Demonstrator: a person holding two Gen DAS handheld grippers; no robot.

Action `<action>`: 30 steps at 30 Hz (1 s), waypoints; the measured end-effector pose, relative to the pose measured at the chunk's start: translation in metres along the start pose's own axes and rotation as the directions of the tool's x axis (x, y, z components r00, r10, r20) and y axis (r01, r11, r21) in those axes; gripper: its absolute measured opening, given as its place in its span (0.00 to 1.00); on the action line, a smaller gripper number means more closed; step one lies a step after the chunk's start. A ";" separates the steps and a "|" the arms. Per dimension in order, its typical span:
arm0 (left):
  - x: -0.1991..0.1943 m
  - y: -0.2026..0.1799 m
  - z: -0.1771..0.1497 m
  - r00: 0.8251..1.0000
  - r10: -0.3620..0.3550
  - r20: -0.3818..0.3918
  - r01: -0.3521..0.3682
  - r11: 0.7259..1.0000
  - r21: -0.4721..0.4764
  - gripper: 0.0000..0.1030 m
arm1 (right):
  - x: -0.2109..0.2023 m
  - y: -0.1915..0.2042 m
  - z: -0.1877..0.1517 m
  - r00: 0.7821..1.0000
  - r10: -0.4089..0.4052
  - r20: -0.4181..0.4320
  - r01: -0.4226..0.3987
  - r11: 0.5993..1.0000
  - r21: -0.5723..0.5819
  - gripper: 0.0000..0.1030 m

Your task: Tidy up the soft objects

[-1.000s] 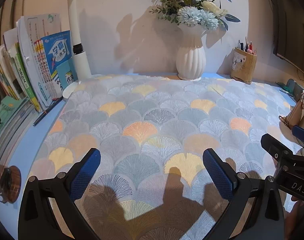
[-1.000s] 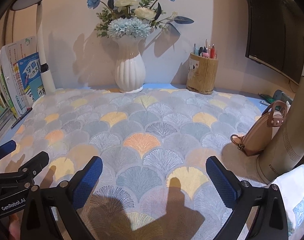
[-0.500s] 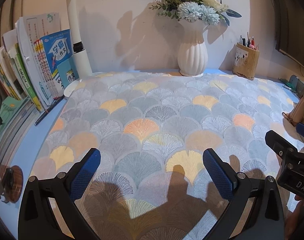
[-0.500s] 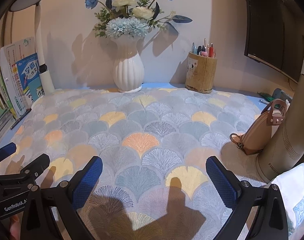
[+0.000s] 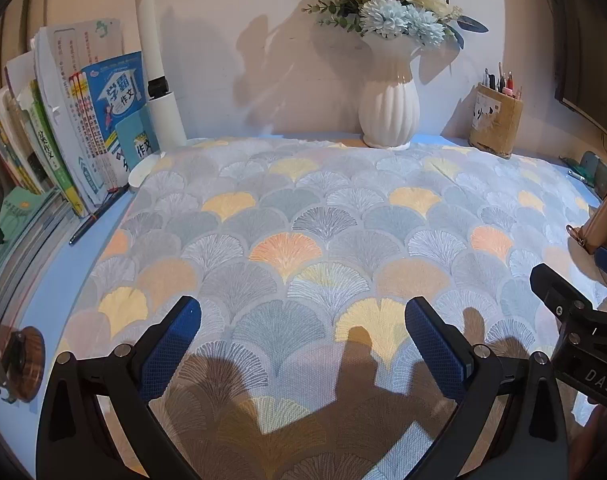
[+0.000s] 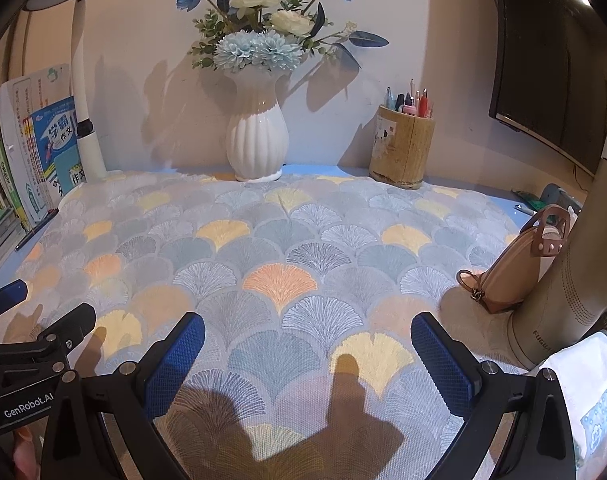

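A soft cloth (image 5: 323, 216) with a fan pattern in grey, yellow and orange lies spread flat over the blue desk; it also fills the right wrist view (image 6: 287, 248). My left gripper (image 5: 303, 320) is open and empty, hovering over the cloth's near part. My right gripper (image 6: 307, 332) is open and empty, beside it to the right. Each gripper shows at the edge of the other's view. A white folded cloth (image 6: 591, 372) with blue print lies at the right edge.
A white vase (image 6: 257, 144) with flowers and a pen holder (image 6: 401, 148) stand at the back. Books (image 5: 71, 132) and a lamp post (image 5: 159, 96) are at the left. A tan pouch (image 6: 519, 264) leans on a beige bottle (image 6: 571, 264) at the right.
Both grippers drew back slightly and tilted; the vase and pen holder sit a little farther in view. The cloth has not moved and both grippers stay open.
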State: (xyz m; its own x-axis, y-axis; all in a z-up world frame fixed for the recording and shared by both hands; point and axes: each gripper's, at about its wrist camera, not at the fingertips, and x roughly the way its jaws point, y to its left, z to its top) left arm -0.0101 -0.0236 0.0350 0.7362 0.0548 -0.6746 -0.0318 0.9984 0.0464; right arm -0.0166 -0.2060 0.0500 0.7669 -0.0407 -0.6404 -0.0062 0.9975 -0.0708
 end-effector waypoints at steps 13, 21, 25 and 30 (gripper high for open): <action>0.000 0.001 0.000 1.000 0.020 -0.006 -0.020 1.000 -0.010 0.99 | 0.003 0.003 0.000 1.000 -0.007 -0.015 0.007 1.000 -0.011 1.00; 0.012 0.003 0.001 0.997 0.003 -0.080 -0.004 1.000 -0.014 0.99 | 0.005 0.003 -0.001 1.000 0.002 -0.025 -0.002 1.000 0.000 1.00; 0.023 0.004 0.000 0.988 0.008 -0.152 -0.012 1.000 -0.023 0.99 | 0.011 0.002 -0.001 0.998 0.024 -0.061 -0.024 1.000 0.004 1.00; 0.035 0.002 -0.003 0.973 0.033 -0.228 -0.038 0.999 -0.019 0.99 | 0.033 0.005 -0.003 0.981 0.041 -0.188 -0.042 0.999 -0.001 1.00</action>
State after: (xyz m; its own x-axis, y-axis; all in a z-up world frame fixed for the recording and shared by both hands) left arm 0.0139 -0.0196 0.0090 0.5613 0.0892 -0.8228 -0.0725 0.9957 0.0585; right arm 0.0065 -0.2030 0.0262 0.6317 -0.0102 -0.7751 -0.0387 0.9983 -0.0447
